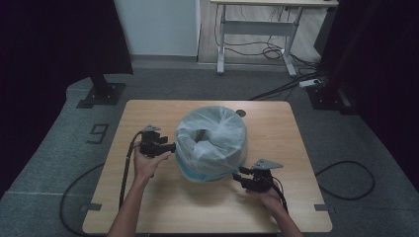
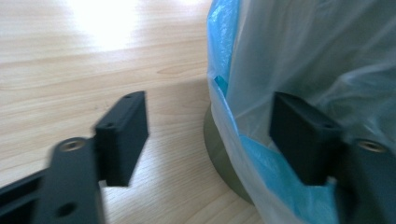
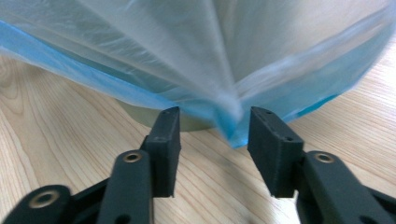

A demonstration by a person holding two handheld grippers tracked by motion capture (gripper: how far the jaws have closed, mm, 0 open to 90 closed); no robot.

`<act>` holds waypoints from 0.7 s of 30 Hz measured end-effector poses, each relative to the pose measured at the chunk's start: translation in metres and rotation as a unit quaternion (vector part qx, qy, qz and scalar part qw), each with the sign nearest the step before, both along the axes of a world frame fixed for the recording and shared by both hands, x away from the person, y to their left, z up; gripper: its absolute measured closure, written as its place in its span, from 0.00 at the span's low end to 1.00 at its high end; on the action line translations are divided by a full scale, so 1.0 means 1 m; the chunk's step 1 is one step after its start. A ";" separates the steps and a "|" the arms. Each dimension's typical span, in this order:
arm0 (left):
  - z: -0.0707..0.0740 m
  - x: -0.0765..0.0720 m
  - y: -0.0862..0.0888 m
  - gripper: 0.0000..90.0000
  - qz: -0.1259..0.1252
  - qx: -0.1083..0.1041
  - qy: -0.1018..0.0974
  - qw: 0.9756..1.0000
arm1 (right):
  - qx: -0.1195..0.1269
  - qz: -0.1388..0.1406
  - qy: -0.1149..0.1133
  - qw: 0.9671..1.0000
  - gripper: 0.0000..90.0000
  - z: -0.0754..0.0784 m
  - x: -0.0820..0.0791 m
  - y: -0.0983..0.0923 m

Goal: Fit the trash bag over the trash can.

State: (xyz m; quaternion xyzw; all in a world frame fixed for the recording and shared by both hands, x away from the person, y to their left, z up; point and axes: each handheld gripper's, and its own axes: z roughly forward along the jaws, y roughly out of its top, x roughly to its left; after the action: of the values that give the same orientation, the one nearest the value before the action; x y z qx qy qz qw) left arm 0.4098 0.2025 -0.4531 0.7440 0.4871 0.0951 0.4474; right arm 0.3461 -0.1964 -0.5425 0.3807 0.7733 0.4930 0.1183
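From the high view, a bin [image 1: 211, 144] draped in a pale blue plastic bag [image 1: 207, 133] stands mid-table [image 1: 148, 197], the left gripper [image 1: 170, 147] at its left side, the right gripper [image 1: 238, 174] at its lower right edge.

Left gripper view — jaws spread wide, nothing pinched; the bag [image 2: 299, 70] hangs just beside one jaw.

Right gripper view — jaws parted, released; a fold of the bag's hem [image 3: 229, 116] hangs between them, unpressed.
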 end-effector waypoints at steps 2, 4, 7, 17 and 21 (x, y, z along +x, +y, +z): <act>0.004 -0.003 0.005 0.22 -0.004 -0.009 -0.007 1.000 | 0.011 0.002 0.005 1.000 0.56 0.001 0.000 -0.003; 0.008 -0.006 0.009 0.19 -0.009 -0.010 -0.017 1.000 | 0.018 0.006 0.006 1.000 0.56 0.002 0.000 -0.005; 0.014 -0.008 0.016 0.15 -0.006 -0.011 -0.031 0.999 | 0.017 0.003 0.005 1.000 0.52 0.003 -0.002 -0.006; 0.036 -0.019 0.029 0.14 -0.015 -0.014 -0.058 0.998 | 0.015 -0.041 -0.005 0.999 0.31 0.012 -0.005 -0.019; 0.045 -0.026 0.028 0.15 -0.028 -0.017 -0.069 0.997 | 0.040 -0.050 -0.004 0.998 0.28 0.015 -0.007 -0.030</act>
State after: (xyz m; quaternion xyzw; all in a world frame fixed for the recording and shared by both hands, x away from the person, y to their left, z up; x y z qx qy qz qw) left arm 0.3842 0.2300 -0.4085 0.7411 0.4360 0.1253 0.4949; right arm 0.3390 -0.2262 -0.5276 0.4215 0.7325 0.5184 0.1305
